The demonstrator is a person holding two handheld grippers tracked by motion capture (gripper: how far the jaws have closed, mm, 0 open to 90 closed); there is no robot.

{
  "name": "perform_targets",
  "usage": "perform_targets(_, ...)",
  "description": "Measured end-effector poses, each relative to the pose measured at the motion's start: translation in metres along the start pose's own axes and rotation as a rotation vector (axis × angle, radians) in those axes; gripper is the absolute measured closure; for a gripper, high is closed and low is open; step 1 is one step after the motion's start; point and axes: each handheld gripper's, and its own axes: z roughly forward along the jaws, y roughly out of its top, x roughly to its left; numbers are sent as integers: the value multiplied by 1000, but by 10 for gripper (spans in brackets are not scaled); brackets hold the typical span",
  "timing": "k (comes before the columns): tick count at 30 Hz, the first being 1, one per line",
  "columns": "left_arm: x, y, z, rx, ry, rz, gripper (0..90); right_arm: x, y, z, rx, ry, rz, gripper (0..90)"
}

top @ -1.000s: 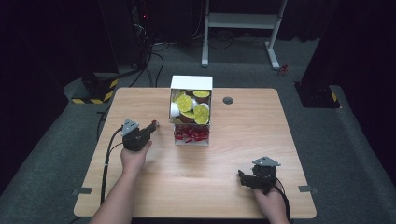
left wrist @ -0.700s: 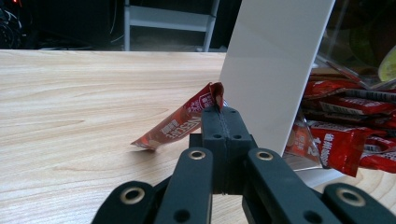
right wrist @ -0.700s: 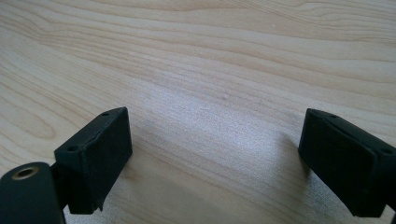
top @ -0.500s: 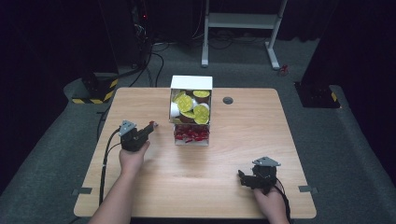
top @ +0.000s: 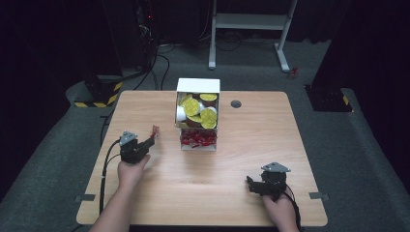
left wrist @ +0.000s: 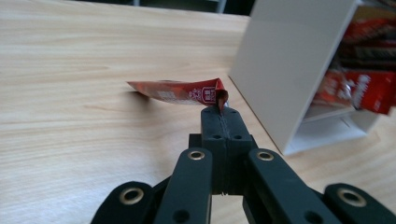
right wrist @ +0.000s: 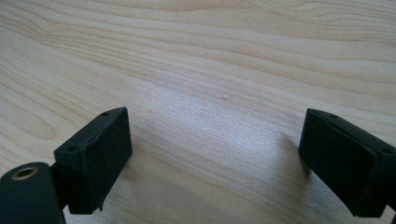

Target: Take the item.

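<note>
A thin red sachet [left wrist: 180,92] sticks out past the tips of my left gripper [left wrist: 223,108], whose jaws are pressed together on its corner. In the high view the left gripper [top: 150,140] holds the red sachet [top: 154,130] just above the table, left of the white box [top: 198,86]. The box holds yellow-lidded cups [top: 193,107] on top and more red sachets [top: 197,138] in its lower shelf. My right gripper [top: 251,184] rests near the table's front right, and in the right gripper view its pads [right wrist: 95,154] stand wide apart over bare wood.
The wooden table [top: 251,130] has a small round grommet [top: 235,104] behind the box. A white desk frame [top: 251,24] stands on the dark floor beyond, and a yellow-black striped base [top: 99,94] sits at the far left.
My left gripper has drawn back a little toward the front left, away from the box, with the red sachet in it. The right gripper has stayed put.
</note>
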Motion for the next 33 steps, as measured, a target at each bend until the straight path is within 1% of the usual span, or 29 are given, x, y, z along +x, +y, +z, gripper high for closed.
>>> perform_targets(4, -4, -2, 3, 19, -20, 15, 899, 0, 0, 0, -1, 3, -4, 94)
perform_targets(6, -6, -3, 5, 22, -33, 9, 900, 0, 0, 0, -1, 3, -4, 94)
perform_targets(9, -9, -5, 8, 32, -44, 16, 900, 0, 0, 0, 0, 3, -6, 94)
perform_targets(11, -11, -5, 8, 36, -57, 7, 900, 0, 0, 0, 0, 3, -2, 94)
perform_targets(13, -9, -4, 7, 31, -62, 2, 900, 0, 0, 0, 0, 4, -2, 94)
perform_targets(16, -7, -2, 2, 26, -42, -6, 899, 0, 0, 0, 0, 3, -2, 94)
perform_targets(18, -6, -2, 0, 36, -32, -8, 897, 0, 0, 0, 0, 4, -3, 94)
perform_targets(21, -6, -3, -1, 47, -22, 15, 896, 0, 0, 0, -1, 4, -7, 94)
perform_targets(23, -7, -3, -1, 59, -24, 4, 895, 0, 0, 0, 0, 5, -9, 94)
perform_targets(27, -8, -7, 4, 95, -2, 20, 891, 0, 0, 0, 0, 4, -7, 94)
perform_targets(29, -8, -8, 7, 116, 5, 18, 890, 0, 0, 0, 0, 4, -7, 94)
perform_targets(31, -8, -10, 8, 124, 16, 23, 891, 0, 0, 0, 0, 4, -7, 94)
perform_targets(33, -8, -9, 7, 128, 16, 23, 887, 0, 0, 0, -1, 4, -9, 94)
